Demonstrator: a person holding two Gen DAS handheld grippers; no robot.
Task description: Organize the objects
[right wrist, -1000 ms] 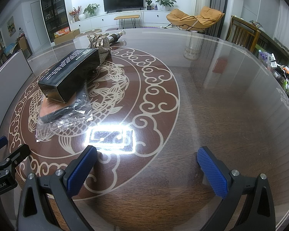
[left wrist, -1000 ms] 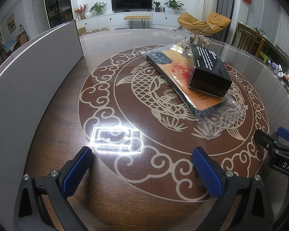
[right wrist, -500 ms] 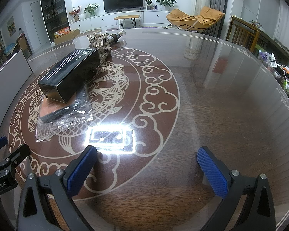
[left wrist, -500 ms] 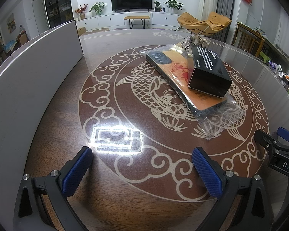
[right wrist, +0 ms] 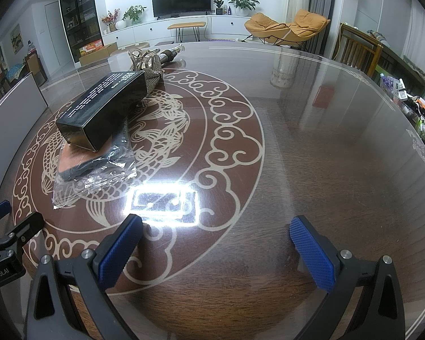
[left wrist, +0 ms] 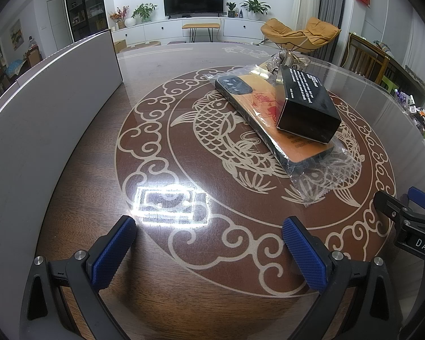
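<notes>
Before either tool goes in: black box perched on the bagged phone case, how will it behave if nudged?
The black box lies half on the bagged phone case, so it looks tilted and may slide off. The clear bag is probably slippery. The box looks stiff, likely light cardboard.

The dark brown wooden bench [left wrist: 79,198] is glossy, mirroring a lamp. A black rectangular cardboard box [left wrist: 307,104] looks smooth, faintly shiny. Beneath it, the orange phone case in crinkled clear plastic wrap [left wrist: 317,175] glints. Each claw's blue fingertips [right wrist: 119,255] show knurled rubbery texture on matt black plastic.
</notes>
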